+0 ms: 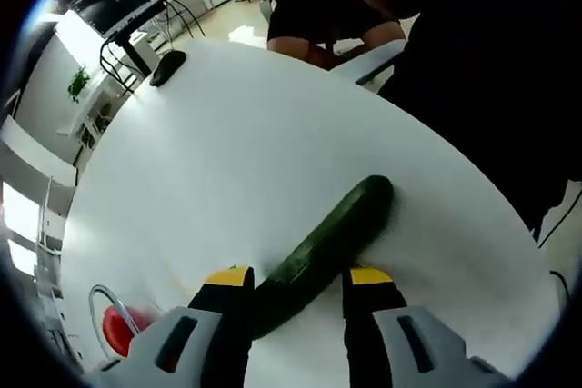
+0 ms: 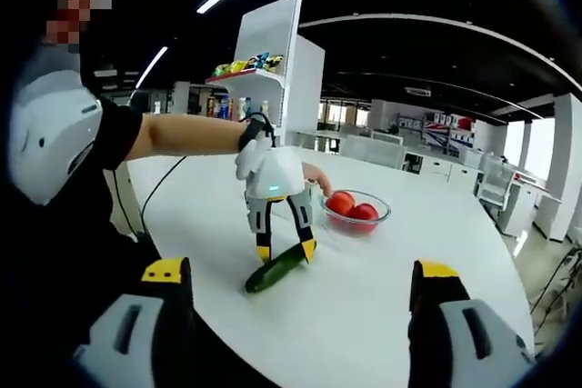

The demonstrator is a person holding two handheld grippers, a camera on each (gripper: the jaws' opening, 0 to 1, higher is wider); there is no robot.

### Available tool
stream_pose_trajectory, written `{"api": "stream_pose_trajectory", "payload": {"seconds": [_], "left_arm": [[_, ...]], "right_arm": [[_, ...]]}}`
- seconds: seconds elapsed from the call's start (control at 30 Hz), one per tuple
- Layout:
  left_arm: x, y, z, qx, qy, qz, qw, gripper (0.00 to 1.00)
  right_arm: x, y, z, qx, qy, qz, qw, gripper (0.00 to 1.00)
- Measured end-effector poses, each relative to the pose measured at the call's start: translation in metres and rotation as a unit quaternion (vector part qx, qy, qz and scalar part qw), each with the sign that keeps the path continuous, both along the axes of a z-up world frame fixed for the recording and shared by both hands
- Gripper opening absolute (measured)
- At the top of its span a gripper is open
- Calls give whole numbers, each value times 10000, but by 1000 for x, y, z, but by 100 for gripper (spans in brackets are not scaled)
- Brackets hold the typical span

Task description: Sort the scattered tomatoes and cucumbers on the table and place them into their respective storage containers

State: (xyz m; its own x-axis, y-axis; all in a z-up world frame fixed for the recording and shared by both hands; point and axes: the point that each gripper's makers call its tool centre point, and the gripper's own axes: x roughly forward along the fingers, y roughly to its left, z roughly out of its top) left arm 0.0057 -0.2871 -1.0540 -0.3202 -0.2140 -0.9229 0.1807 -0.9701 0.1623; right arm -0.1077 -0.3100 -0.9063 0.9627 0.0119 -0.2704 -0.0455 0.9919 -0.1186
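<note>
On the round white worktop (image 1: 227, 161), a long dark green cucumber (image 1: 327, 252) is lying flat and slanting across the left gripper view, with its near end sitting right between the jaws of the left gripper (image 1: 300, 276). Those black, yellow-tipped jaws are standing apart on either side of it, the left one looking like it's touching the skin, the right one just beside it, so nothing's clamped yet as far as I can tell.

Over in the right gripper view you're getting the same thing from across the worktop: the left gripper (image 2: 285, 252) is coming down over the cucumber (image 2: 275, 270), held by a person's hand, tips straddling it near its far end. Just beside that, a clear glass bowl (image 2: 356, 221) is holding red tomatoes (image 2: 351, 206).

The right gripper (image 2: 300, 274) is hanging back, well apart from the cucumber, its jaws wide apart with nothing between them.
</note>
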Motion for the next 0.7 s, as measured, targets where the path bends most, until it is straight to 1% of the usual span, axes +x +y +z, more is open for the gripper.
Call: {"api": "stream_pose_trajectory", "payload": {"seconds": [0.07, 0.13, 0.27, 0.33, 0.4, 0.43, 0.47, 0.5, 0.53, 0.6, 0.63, 0.7], "left_arm": [[-2, 2, -1, 79, -127, -140, 9998, 37], [-4, 3, -2, 137, -189, -236, 9994, 36], [-6, 6, -4, 273, -226, -470, 9983, 35], [-6, 6, -4, 338, -198, -498, 9980, 34], [-7, 6, -5, 427, -288, -315, 9982, 34], [-6, 7, -5, 435, -357, -232, 9981, 33], [-5, 7, -5, 460, -445, -70, 9979, 33], [-5, 6, -6, 478, -468, 4, 9978, 32], [-5, 6, -6, 483, -485, 56, 9976, 32], [-3, 5, -5, 474, -547, 304, 9969, 31], [-2, 5, -5, 470, -543, 360, 9968, 29], [1, 8, -4, 497, -527, 347, 9968, 27]], "right_arm": [[-2, -2, -1, -34, 13, -23, 10000, 96], [-3, -3, -1, -30, -3, -45, 10000, 95], [-3, -3, -3, -25, 8, -30, 10000, 95], [-2, -5, -7, -56, 53, -61, 10000, 94], [-1, -7, -12, -168, 165, -94, 9997, 93], [-1, -7, -14, -213, 200, -107, 9995, 93], [-1, -6, -15, -248, 225, -115, 9994, 93], [-1, -6, -17, -272, 246, -108, 9993, 93], [-2, -6, -17, -273, 258, -98, 9992, 93], [-2, -4, -18, -212, 246, -72, 9994, 93], [-2, -3, -18, -203, 234, -64, 9995, 93], [-2, -3, -17, -227, 203, -55, 9995, 93]]}}
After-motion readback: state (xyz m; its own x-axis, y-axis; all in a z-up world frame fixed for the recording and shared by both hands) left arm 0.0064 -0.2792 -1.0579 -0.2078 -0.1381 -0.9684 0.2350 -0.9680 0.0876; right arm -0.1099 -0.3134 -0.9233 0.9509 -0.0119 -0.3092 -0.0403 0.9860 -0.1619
